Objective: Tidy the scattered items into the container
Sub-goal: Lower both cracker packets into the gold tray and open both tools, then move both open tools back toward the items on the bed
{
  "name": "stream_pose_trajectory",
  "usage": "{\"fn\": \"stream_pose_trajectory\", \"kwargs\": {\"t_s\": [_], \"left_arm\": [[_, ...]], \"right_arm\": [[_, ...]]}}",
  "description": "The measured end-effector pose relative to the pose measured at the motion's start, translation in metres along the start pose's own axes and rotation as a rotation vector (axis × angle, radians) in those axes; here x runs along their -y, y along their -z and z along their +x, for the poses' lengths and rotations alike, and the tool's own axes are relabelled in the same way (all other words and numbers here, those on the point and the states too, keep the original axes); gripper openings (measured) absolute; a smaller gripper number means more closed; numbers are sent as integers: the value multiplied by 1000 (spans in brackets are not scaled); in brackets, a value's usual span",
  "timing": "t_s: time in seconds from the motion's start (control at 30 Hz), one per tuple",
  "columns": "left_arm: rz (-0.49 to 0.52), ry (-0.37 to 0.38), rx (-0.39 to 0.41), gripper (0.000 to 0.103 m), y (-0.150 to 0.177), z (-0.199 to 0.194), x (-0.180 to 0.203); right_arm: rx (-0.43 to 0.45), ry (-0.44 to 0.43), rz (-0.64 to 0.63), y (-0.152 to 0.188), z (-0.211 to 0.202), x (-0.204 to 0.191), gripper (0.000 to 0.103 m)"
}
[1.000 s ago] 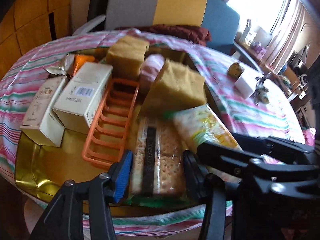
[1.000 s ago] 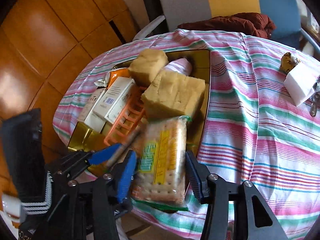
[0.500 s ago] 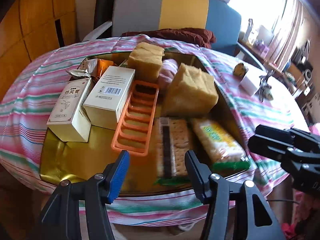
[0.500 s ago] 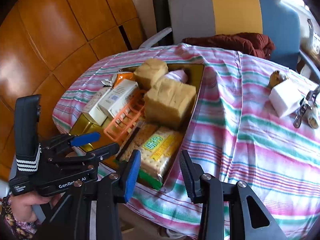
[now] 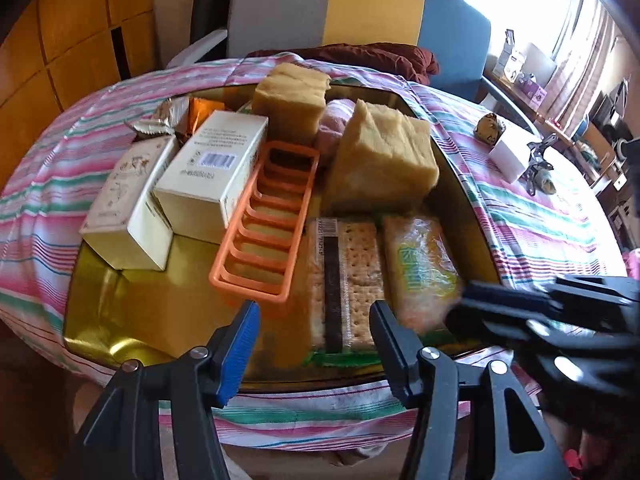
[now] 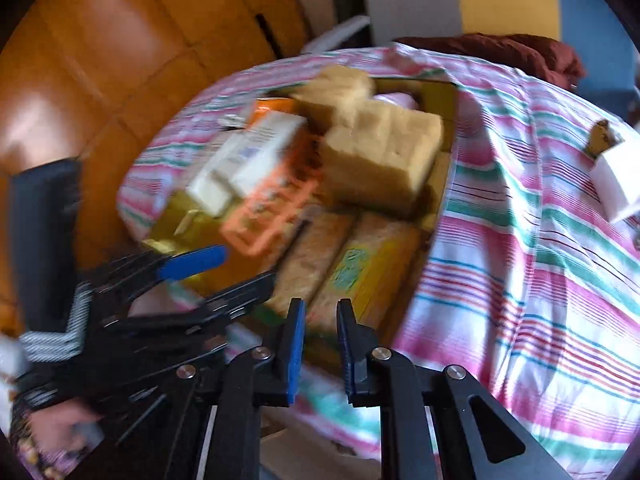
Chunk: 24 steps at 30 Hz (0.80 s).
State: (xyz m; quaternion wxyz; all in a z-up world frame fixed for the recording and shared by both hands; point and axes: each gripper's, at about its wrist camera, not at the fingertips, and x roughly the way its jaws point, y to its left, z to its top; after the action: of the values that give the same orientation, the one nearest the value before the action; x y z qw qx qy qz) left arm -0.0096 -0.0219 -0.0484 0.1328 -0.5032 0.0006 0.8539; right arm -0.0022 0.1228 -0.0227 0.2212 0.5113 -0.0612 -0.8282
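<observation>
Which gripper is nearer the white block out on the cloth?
Right, by a little. The white block lies far right of the right gripper, while the left gripper hangs further left, at the tray's near edge.

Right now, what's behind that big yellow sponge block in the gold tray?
A pink rolled item shows partly behind the large sponge block, beside a smaller sponge block. Its lower part is covered.
</observation>
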Motion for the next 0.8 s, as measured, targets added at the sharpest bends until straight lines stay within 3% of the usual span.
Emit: {"fn": "stream_pose_trajectory", "kwargs": {"t_s": [0.27,0.7,0.8], "left_arm": [[-4,7,-31,57,-6,12,4],[64,2,-89,57,-14,30,31],[51,-17,-82,57,-13,25,32]], "right_arm": [[103,-37,94,7,-35,21,18],[186,-24,260,20,-58,66,23],[229,-18,315,26,-68,80,36]]}}
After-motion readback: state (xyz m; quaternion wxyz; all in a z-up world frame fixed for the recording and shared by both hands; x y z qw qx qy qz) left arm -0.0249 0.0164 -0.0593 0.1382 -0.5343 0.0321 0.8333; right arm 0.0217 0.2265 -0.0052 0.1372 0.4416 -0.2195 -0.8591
